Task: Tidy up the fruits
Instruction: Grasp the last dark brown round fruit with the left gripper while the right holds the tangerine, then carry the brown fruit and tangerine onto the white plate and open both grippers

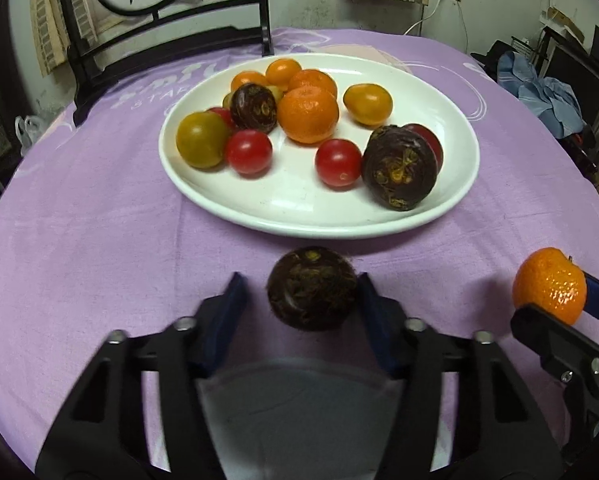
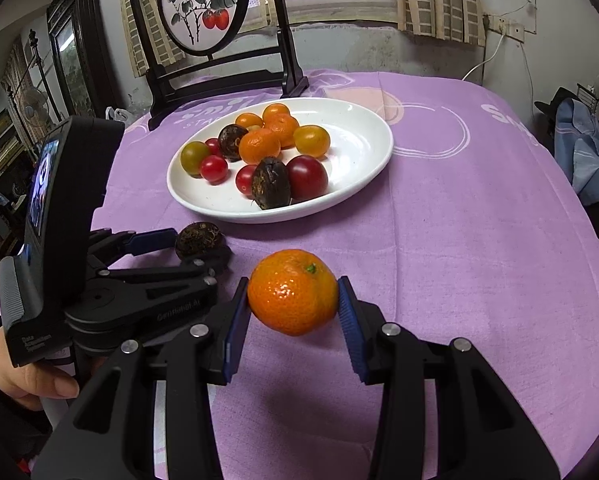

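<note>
**Two fruits in my grippers, near the plate**

My right gripper (image 2: 293, 304) pinches a tangerine (image 2: 292, 292) between its blue pads, lifted above the purple cloth (image 2: 459, 260). My left gripper (image 1: 299, 300) has a dark brown fruit (image 1: 312, 288) between its fingers. One pad touches it, the other shows a small gap, so I cannot tell if it is squeezed tight. The white plate (image 1: 227, 196) sits just past that fruit. It holds red tomatoes (image 1: 248, 152), more tangerines and two other dark fruits.
</note>
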Demonstrator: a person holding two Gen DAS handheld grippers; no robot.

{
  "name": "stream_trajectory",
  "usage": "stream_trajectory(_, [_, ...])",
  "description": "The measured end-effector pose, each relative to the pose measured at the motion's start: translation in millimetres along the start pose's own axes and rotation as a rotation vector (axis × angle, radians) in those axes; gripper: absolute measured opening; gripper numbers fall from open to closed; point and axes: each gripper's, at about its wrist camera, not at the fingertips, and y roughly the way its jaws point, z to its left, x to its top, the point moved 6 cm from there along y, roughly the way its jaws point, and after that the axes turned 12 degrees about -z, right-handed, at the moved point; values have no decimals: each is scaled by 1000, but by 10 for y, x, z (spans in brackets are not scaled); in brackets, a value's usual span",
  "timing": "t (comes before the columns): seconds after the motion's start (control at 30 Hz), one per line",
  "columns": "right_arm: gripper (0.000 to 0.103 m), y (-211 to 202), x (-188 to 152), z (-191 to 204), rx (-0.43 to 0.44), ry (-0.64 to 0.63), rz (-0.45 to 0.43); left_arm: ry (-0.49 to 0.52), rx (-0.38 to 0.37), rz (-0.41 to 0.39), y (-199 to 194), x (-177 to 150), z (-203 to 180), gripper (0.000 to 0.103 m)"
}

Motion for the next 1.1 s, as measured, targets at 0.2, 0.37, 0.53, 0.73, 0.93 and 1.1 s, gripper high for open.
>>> stream_trajectory(0.2, [43,23,-17,-12,-8,-4,5,-6,-24,3,-60,-23,27,44])
stream_trajectory(0.37, [43,19,-21,-4,-10,-13,5,-11,-55,-3,-239,-66,49,44])
stream_trajectory(0.53, [43,-12,-1,20,-3,-16,-14,1,-74,-36,-508,-91,101,44])
stream_trajectory(0.73, [43,-129,100,84,29,0,-85,9,-76,-87,-738,57,184,44])
stream_trajectory(0.93, [43,-240,345,125,67,51,-156,19,-78,-128,-796,380,207,44])
stream_trajectory(1.1, [43,-103,692,105,38,15,-178,-34,-84,-123,-622,660,245,44])
